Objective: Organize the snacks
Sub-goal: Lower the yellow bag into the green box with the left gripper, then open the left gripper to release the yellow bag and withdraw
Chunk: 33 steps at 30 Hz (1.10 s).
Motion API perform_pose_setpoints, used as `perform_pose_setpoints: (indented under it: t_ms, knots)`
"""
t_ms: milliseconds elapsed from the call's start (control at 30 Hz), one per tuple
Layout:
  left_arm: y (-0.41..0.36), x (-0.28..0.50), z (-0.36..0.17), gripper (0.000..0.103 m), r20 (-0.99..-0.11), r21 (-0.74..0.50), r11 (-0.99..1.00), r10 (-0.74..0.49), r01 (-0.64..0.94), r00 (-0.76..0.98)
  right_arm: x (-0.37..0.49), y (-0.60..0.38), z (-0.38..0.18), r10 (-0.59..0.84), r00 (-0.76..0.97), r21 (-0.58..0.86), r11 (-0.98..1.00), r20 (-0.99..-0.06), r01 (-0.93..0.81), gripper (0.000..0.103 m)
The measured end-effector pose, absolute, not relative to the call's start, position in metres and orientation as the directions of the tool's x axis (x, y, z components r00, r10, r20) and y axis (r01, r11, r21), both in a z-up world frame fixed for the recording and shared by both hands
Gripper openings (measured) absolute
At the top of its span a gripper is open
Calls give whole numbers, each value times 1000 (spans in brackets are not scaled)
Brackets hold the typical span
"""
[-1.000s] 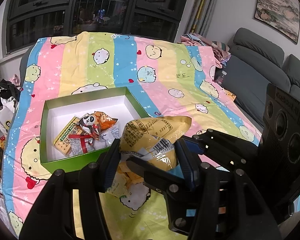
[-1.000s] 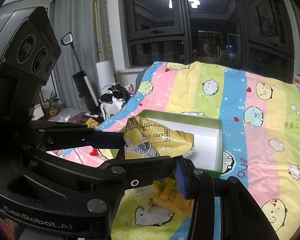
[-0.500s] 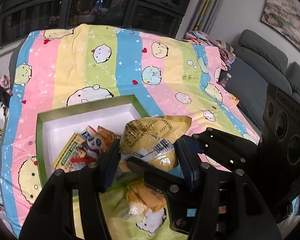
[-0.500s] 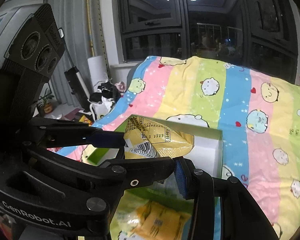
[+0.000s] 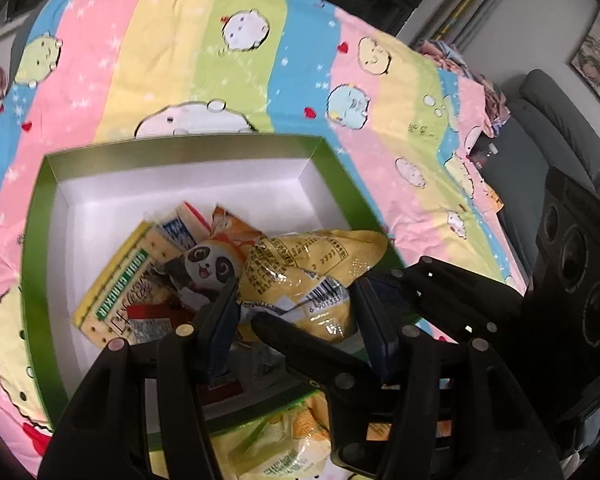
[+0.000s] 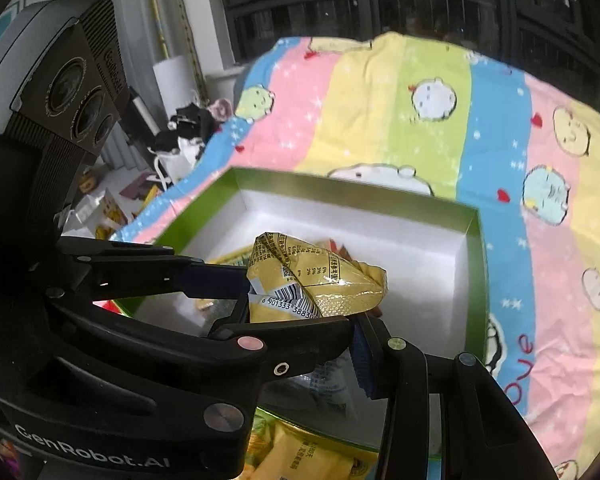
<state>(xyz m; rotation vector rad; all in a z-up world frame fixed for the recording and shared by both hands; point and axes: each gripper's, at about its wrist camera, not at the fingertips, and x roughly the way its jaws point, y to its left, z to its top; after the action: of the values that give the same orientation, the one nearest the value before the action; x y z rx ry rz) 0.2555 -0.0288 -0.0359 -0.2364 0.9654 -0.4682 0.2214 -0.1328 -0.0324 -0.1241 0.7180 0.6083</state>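
Both tools, the left tool and the right tool, have carried the yellow snack bag forward and downward; it now hangs over the green box, above the packets inside, no longer short of its near wall.

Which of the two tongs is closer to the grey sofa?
Right. The right tongs reach in from the grey sofa side. The left tongs sit over the green box, farther from it. Both grip one yellow snack bag.
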Motion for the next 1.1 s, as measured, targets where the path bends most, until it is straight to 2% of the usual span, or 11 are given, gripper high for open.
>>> perform_pose_setpoints:
  t_ms: [267,433,500,567,700,800,900,967,1100]
  knots:
    - [-24,262,-53,59,-750,-408,882,-472,237,463,229,-125,-46,447,575,79,831,-686,-551,46]
    - [-21,261,-53,69,-756,-392,896,-442,207,482,224,-120,-45,420,600,27,833,-681,-553,51]
    - [-19,260,-52,75,-762,-380,904,-425,195,488,220,-120,-43,404,617,0,837,-675,-547,58]
    - [-16,258,-52,78,-763,-377,908,-416,182,494,216,-120,-40,386,634,-24,843,-670,-538,61]
    - [-5,249,-44,88,-759,-353,923,-378,153,530,206,-122,-33,359,663,-54,855,-657,-516,62]
    - [6,241,-37,90,-747,-344,930,-357,133,561,198,-125,-26,343,690,-75,864,-637,-498,62]
    - [18,231,-28,102,-730,-346,932,-338,106,593,187,-130,-17,353,704,-66,867,-616,-493,65]
    - [25,222,-22,102,-717,-346,933,-328,95,615,179,-131,-11,355,717,-68,870,-600,-488,69]
    - [35,207,-12,102,-700,-349,934,-312,74,642,162,-135,2,371,735,-67,869,-567,-491,70]
